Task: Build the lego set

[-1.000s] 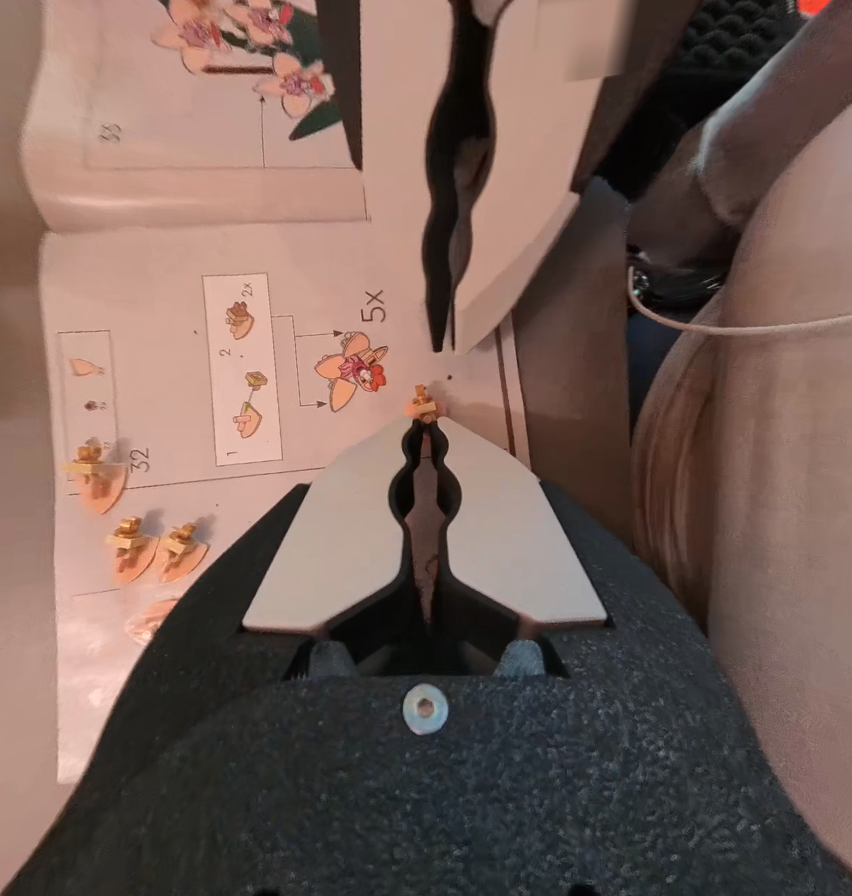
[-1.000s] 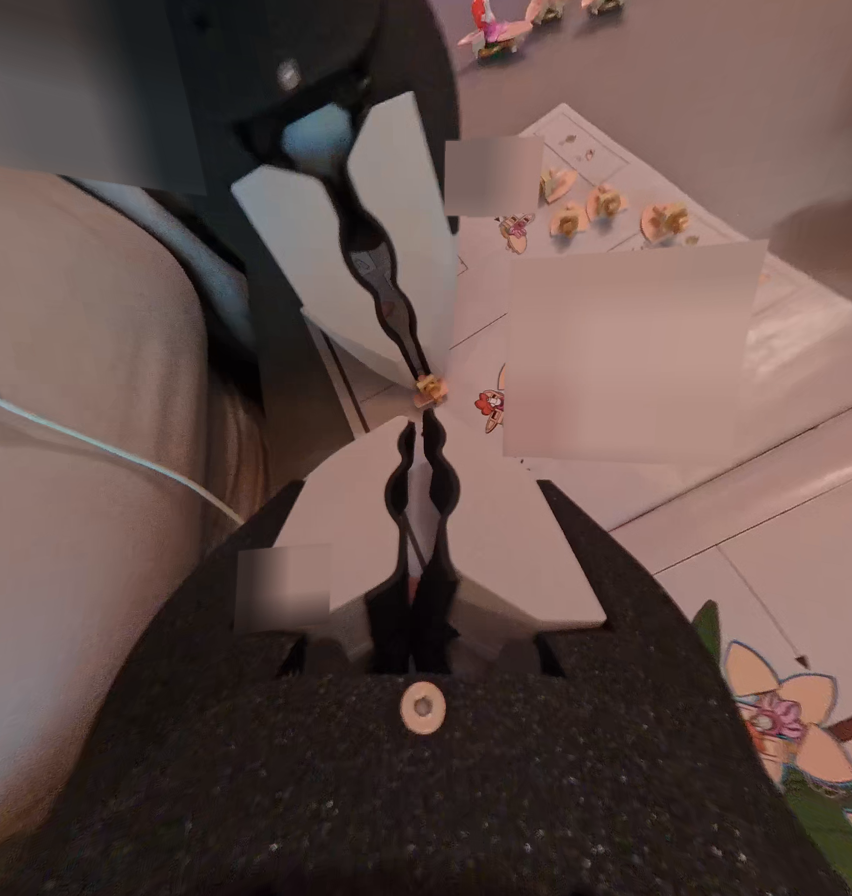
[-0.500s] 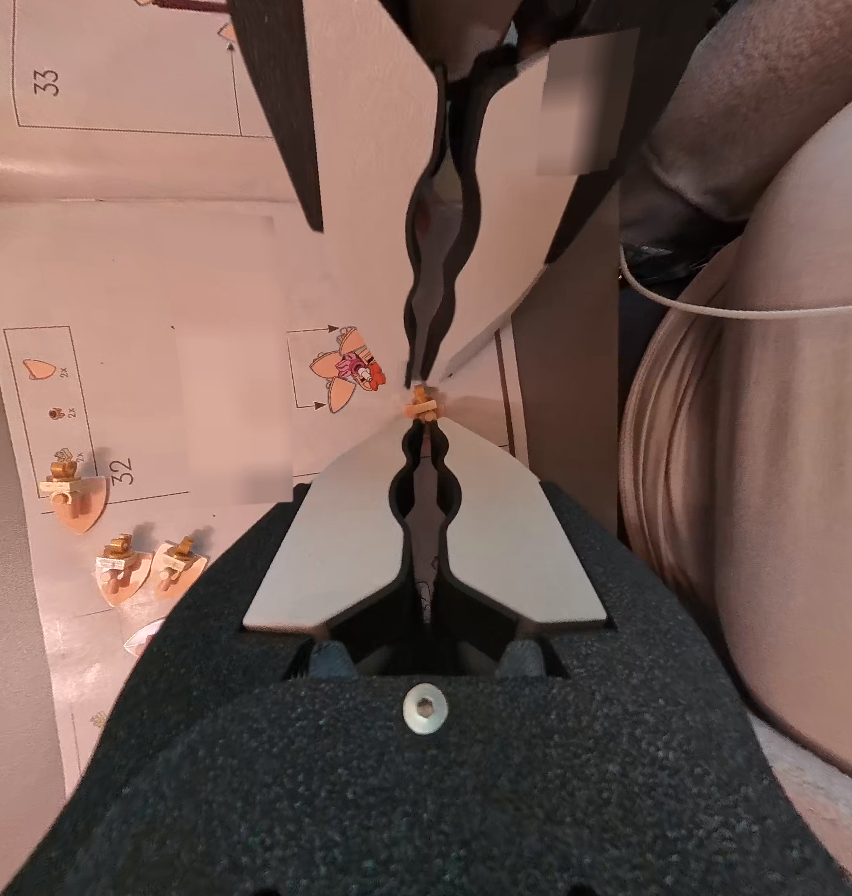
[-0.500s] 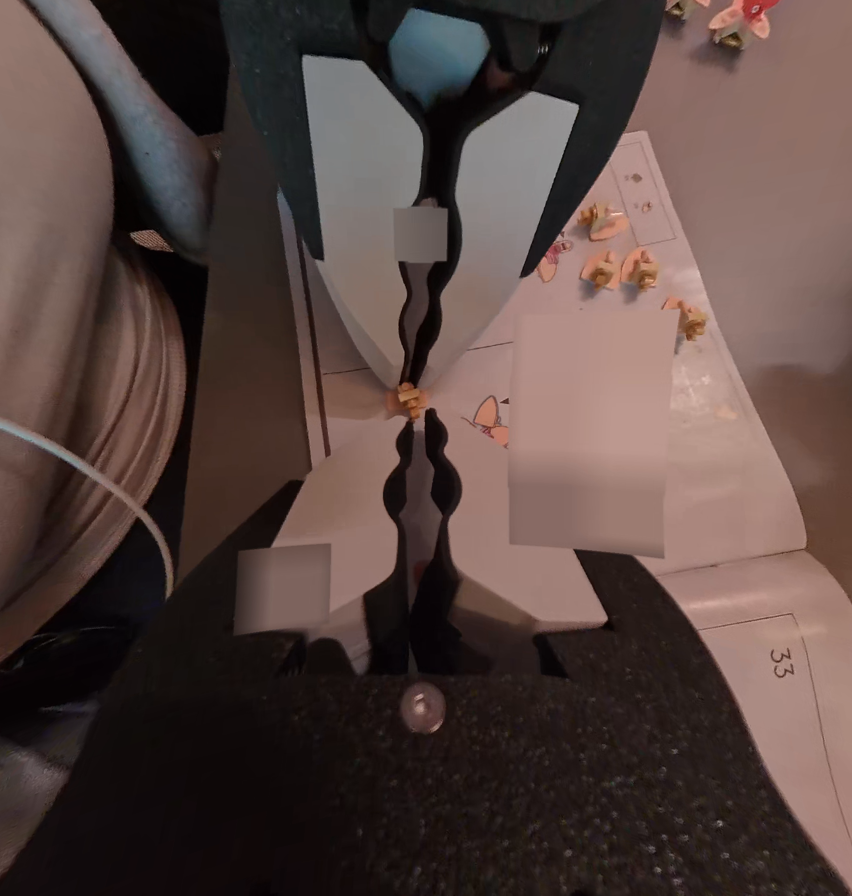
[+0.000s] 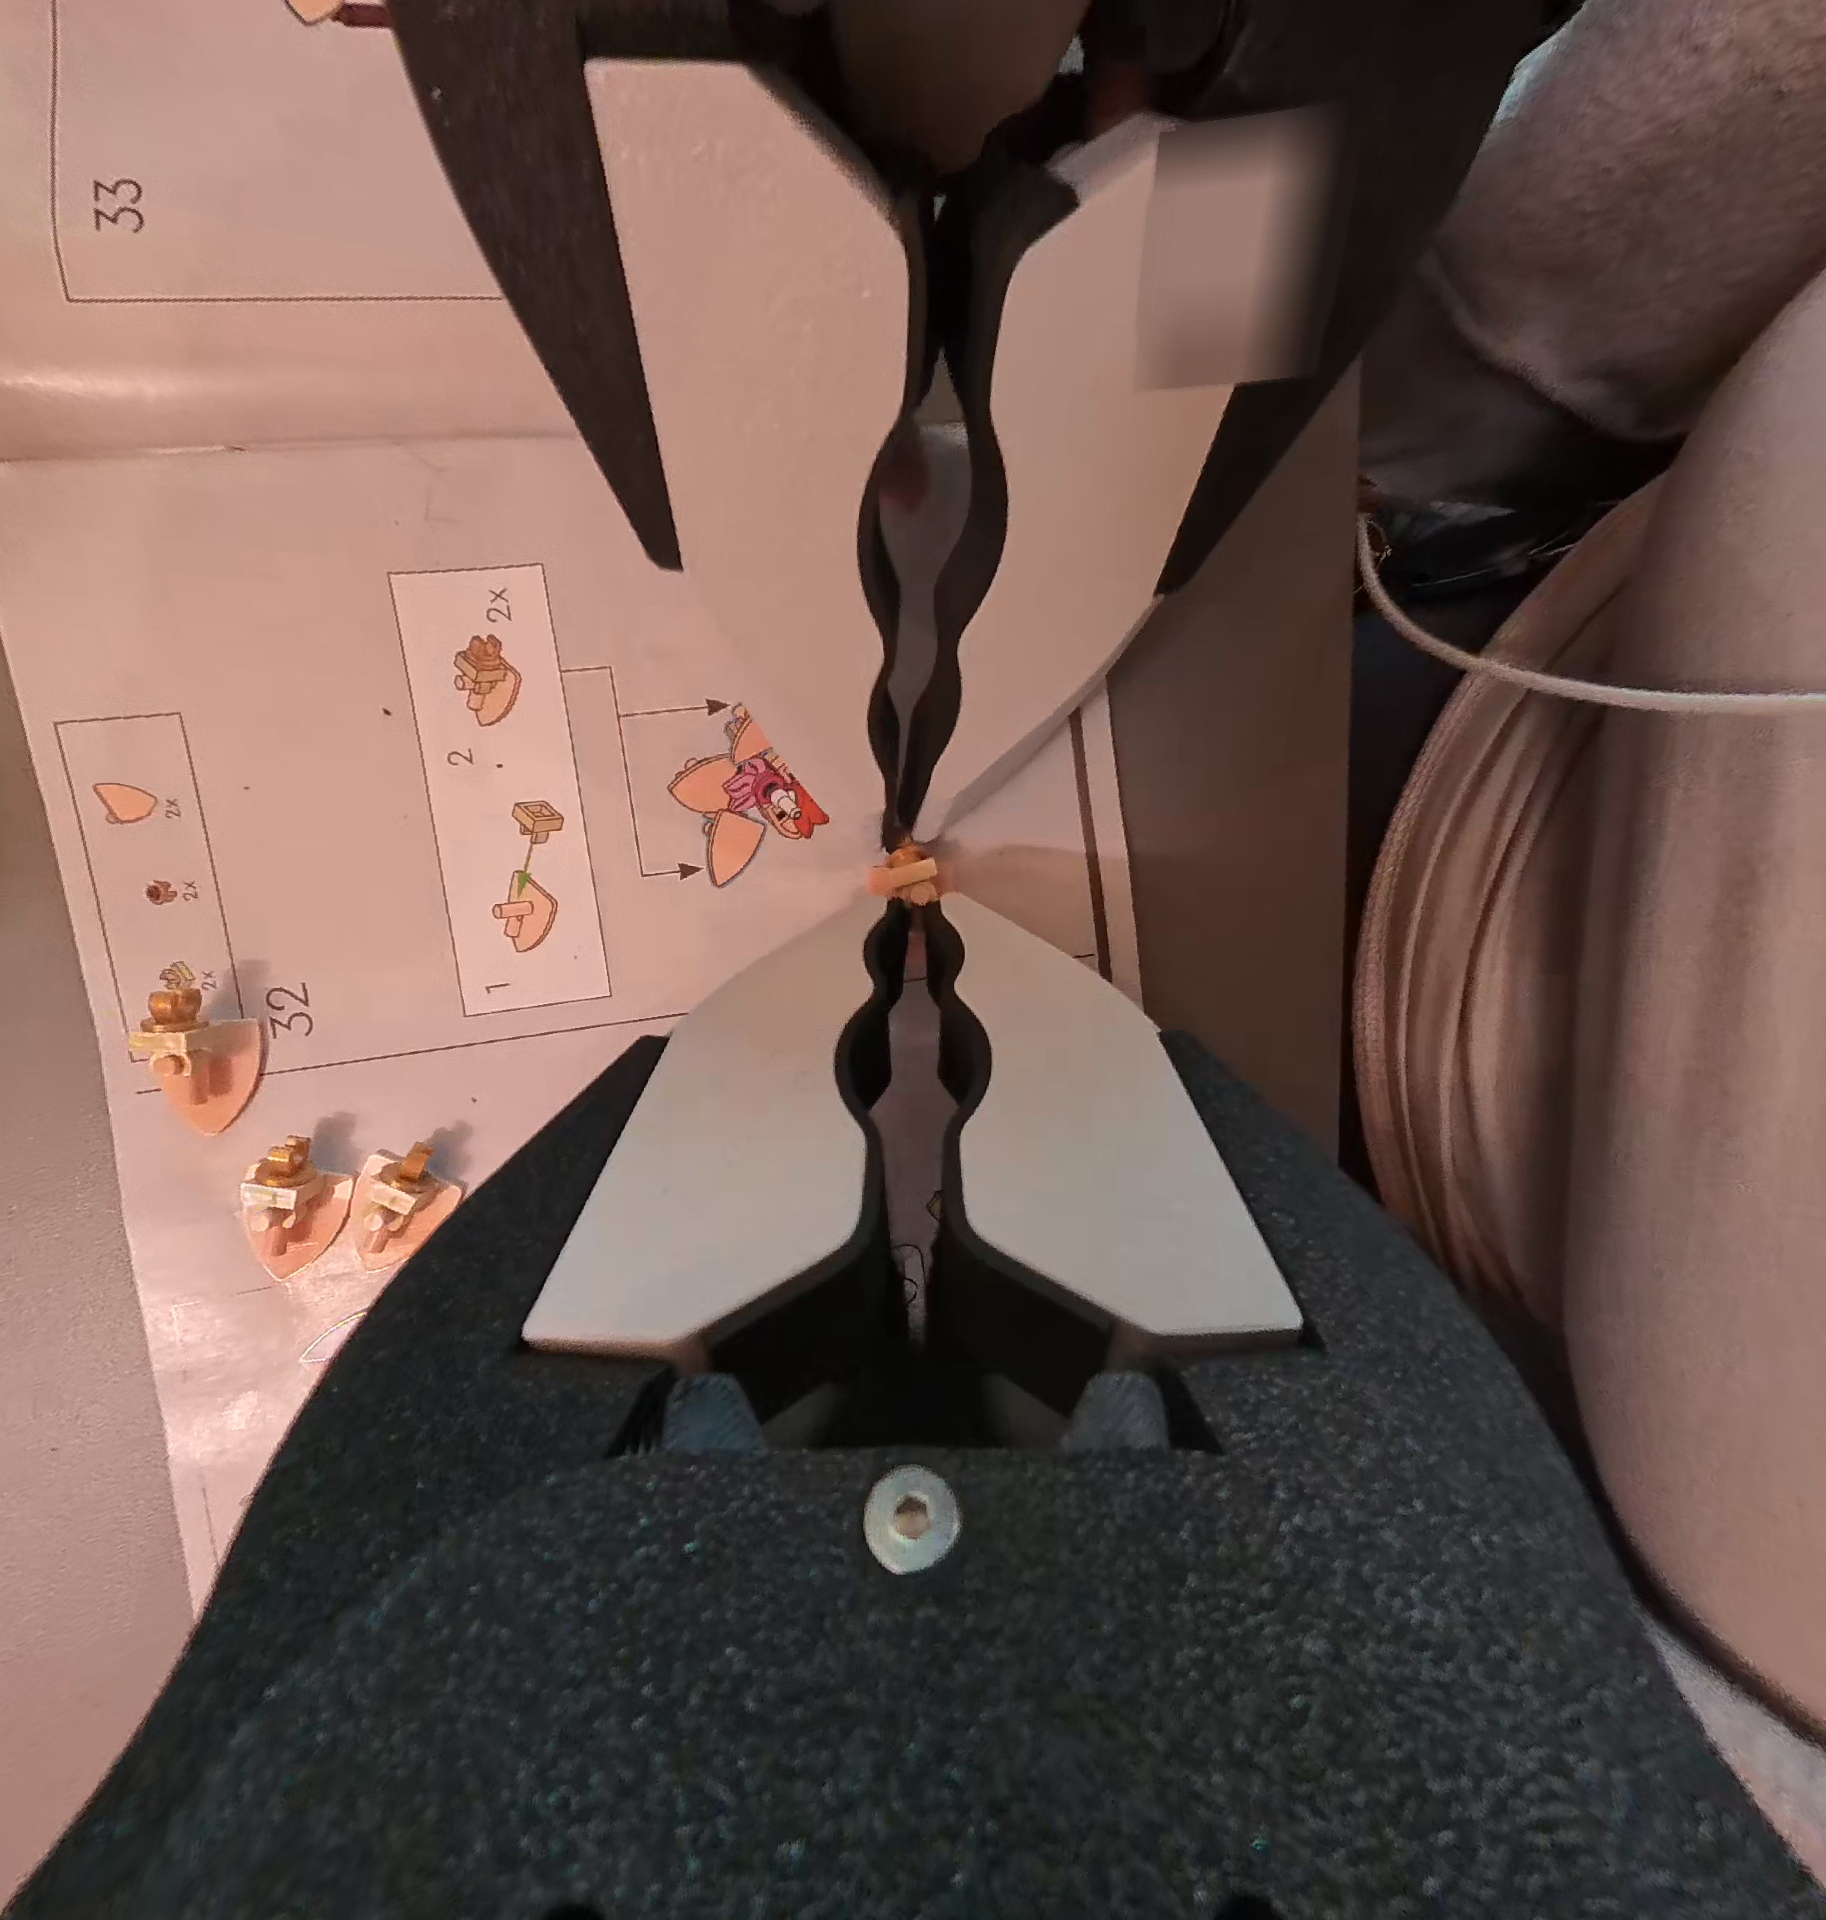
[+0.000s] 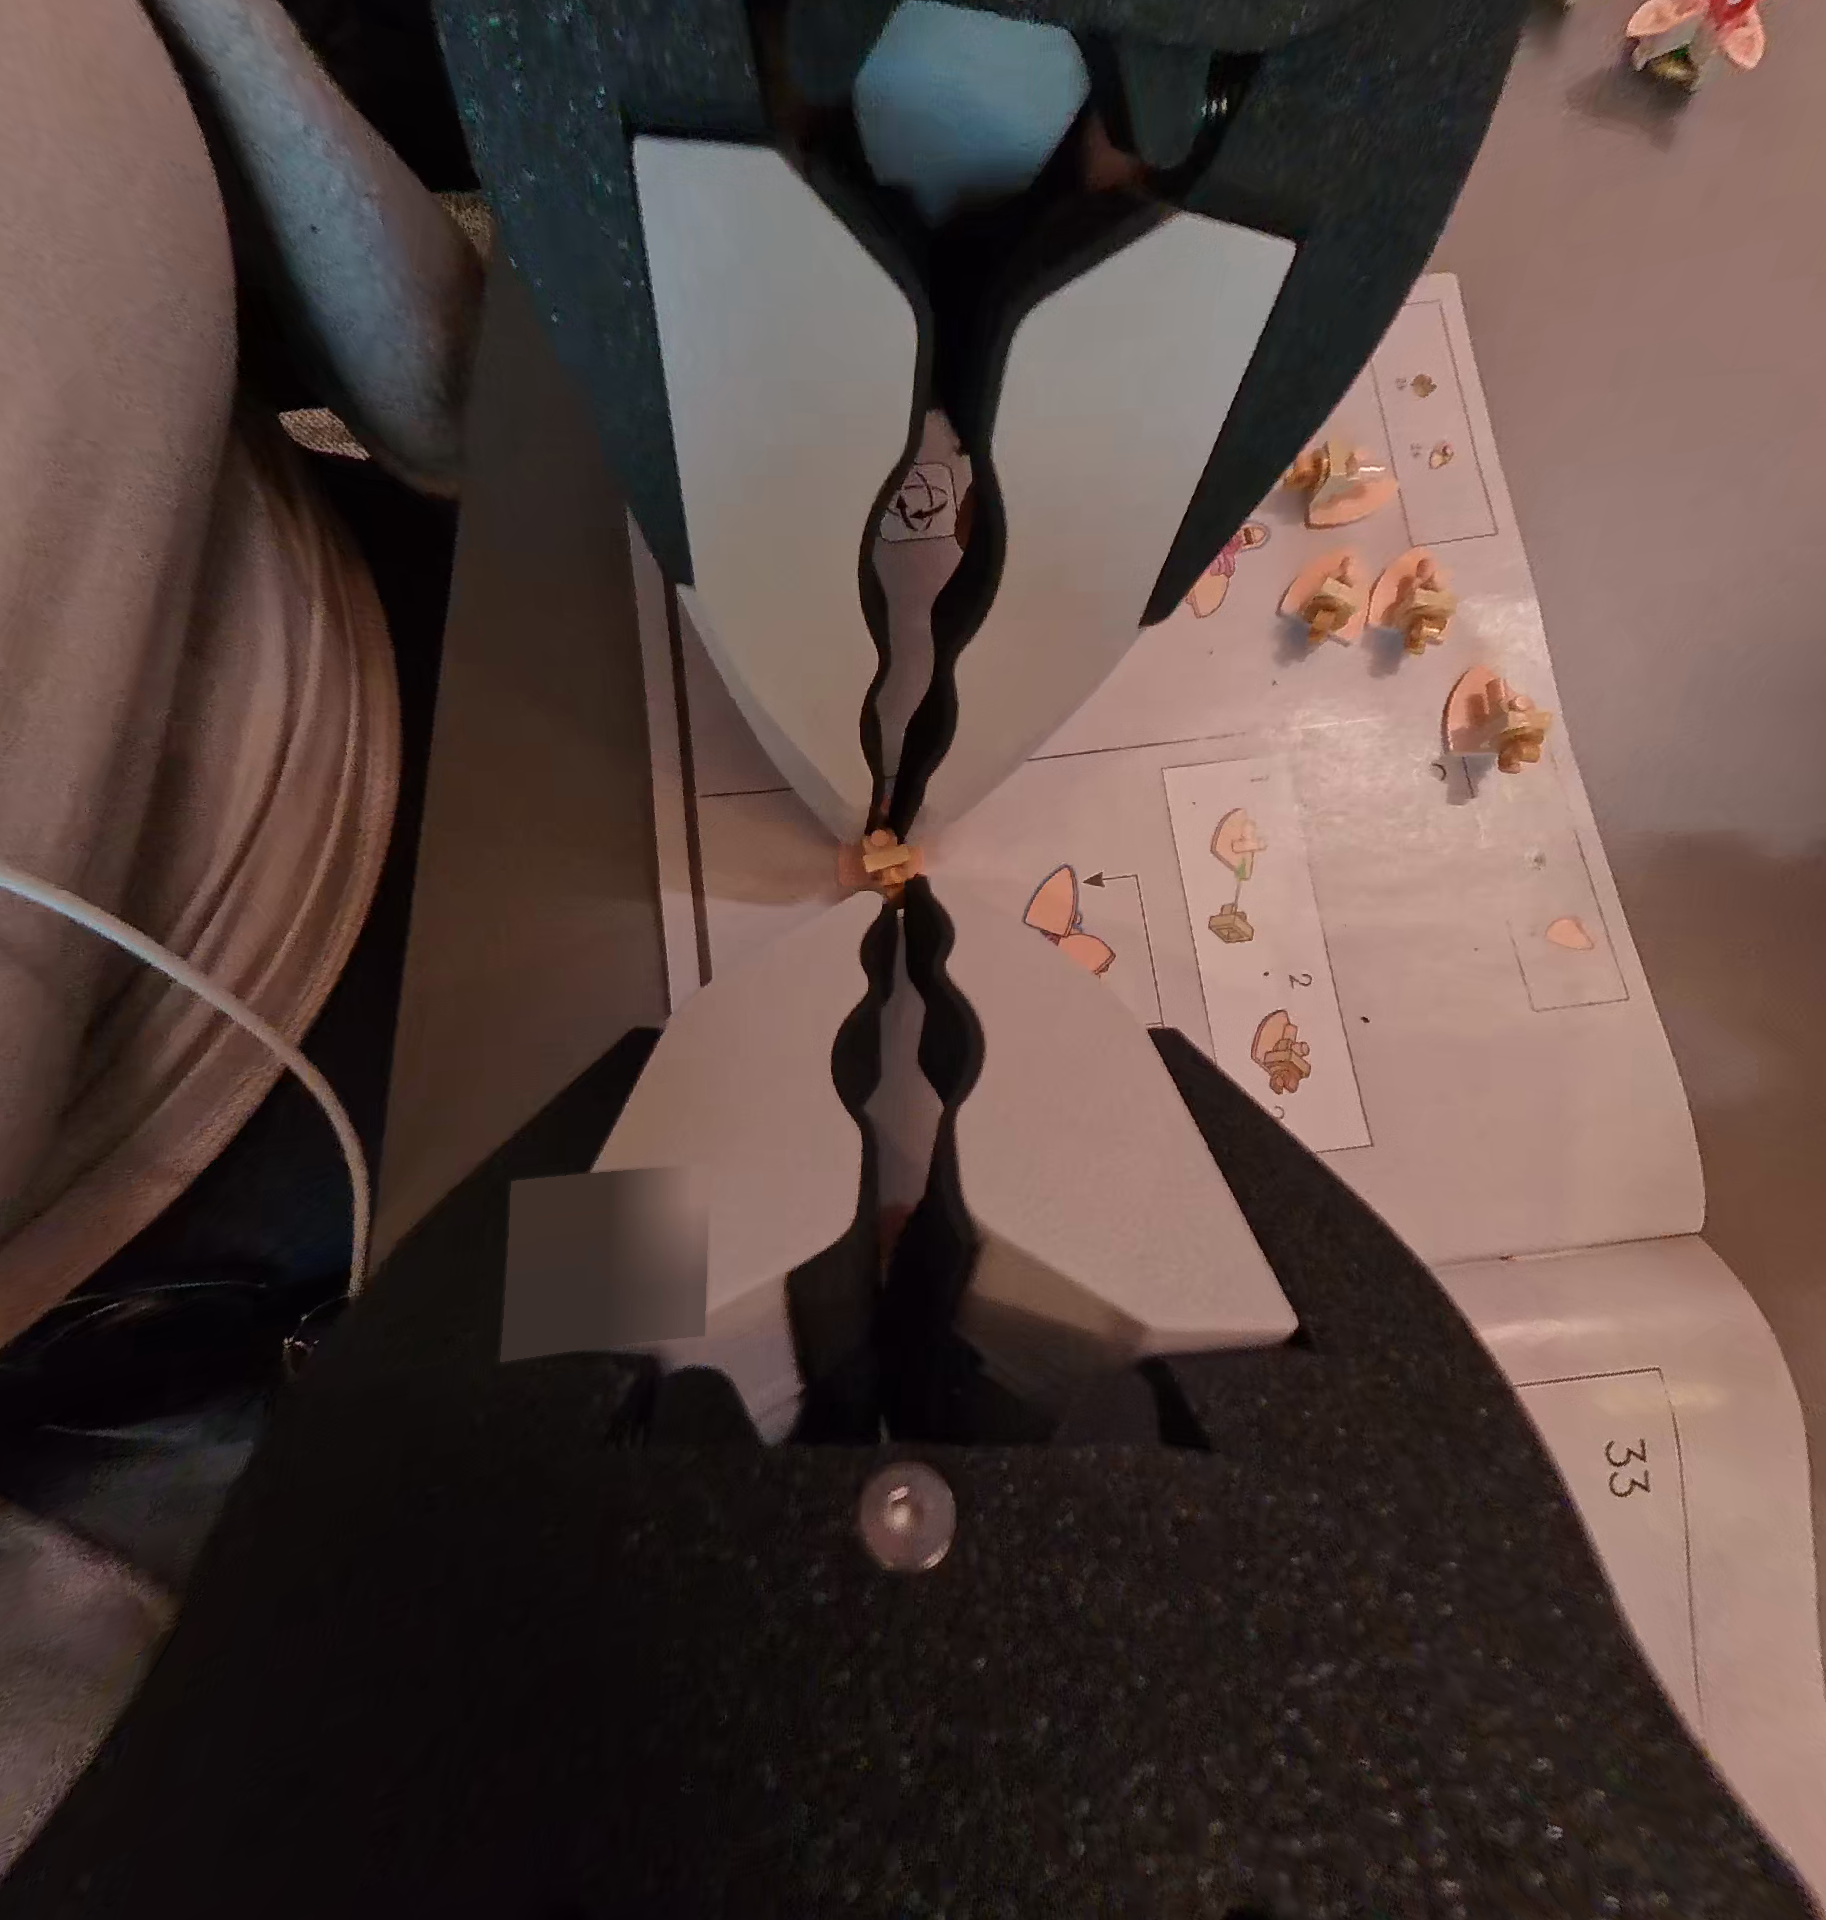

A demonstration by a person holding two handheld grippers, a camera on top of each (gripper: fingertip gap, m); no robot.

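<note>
Lego piece [image 5: 907, 875]: small tan-and-peach assembly, held in the air above the open instruction booklet [image 5: 296, 582], between two opposed sets of fingertips.
Left gripper [image 5: 914, 909]: fingers nearly together, pinched on the near end of the piece; pointed forward, tips level with the other gripper's tips.
Right gripper [image 6: 893, 902]: fingers drawn narrow, tips against the piece from the opposite side; whether clamped on it or only pressed against it cannot be told.
Alignment: grippers tip to tip, nearly in one line, the piece between them.
Left view only: three finished petal assemblies [image 5: 202, 1049] on the booklet's lower left, two of them side by side.
Right view only: four petal assemblies on the far right of the page, one [image 6: 1491, 717] set apart from the rest; flower builds [image 6: 1698, 31] on the grey table [image 6: 1719, 260], top right corner.
Both views: white cable [image 5: 1615, 686] across a person's beige clothing, beside the table edge.
</note>
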